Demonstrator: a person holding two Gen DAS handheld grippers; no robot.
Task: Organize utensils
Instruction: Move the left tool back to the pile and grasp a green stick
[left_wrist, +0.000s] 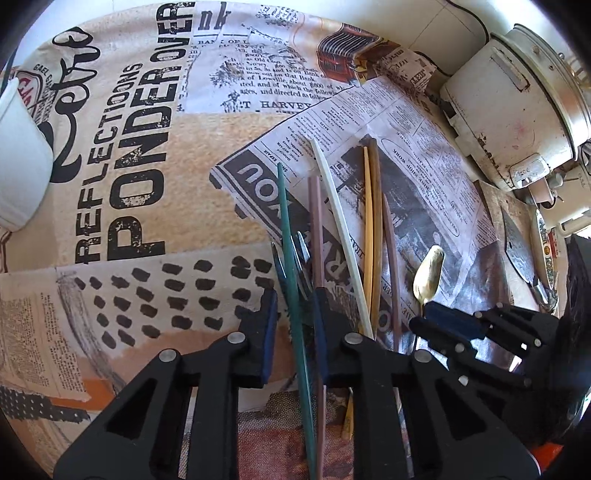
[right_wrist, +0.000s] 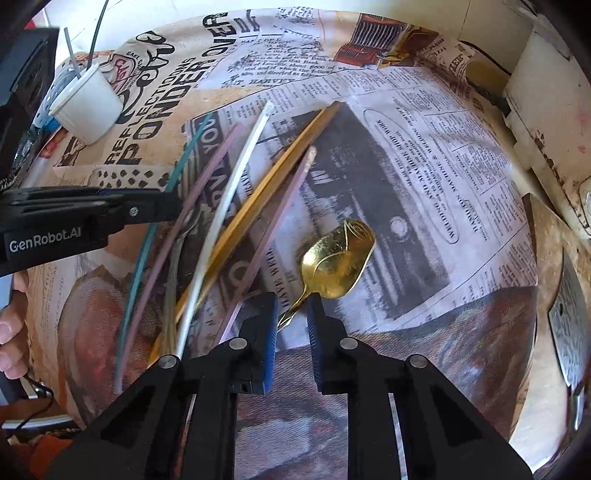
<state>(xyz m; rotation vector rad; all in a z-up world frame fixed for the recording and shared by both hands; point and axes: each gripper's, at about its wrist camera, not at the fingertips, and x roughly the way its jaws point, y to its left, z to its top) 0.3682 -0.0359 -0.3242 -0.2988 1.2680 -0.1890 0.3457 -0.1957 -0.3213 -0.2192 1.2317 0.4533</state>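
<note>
Several chopsticks lie in a loose bundle on the newspaper-print tablecloth: a green chopstick (left_wrist: 291, 266), a mauve one (left_wrist: 317, 236), a white one (left_wrist: 338, 221) and yellow-brown ones (left_wrist: 371, 221). A silver fork (left_wrist: 291, 254) lies under them. My left gripper (left_wrist: 293, 306) is open, its jaws on either side of the green chopstick and the fork. A gold spoon (right_wrist: 338, 258) lies to the right. My right gripper (right_wrist: 291, 314) is open, its jaws on either side of the spoon's handle, not closed on it. The left gripper also shows in the right wrist view (right_wrist: 110, 212).
A white cup (right_wrist: 86, 101) with utensils in it stands at the far left. A white rice cooker (left_wrist: 517, 103) stands at the back right. A cleaver (left_wrist: 519, 243) lies on a wooden board (left_wrist: 495, 199) at the right.
</note>
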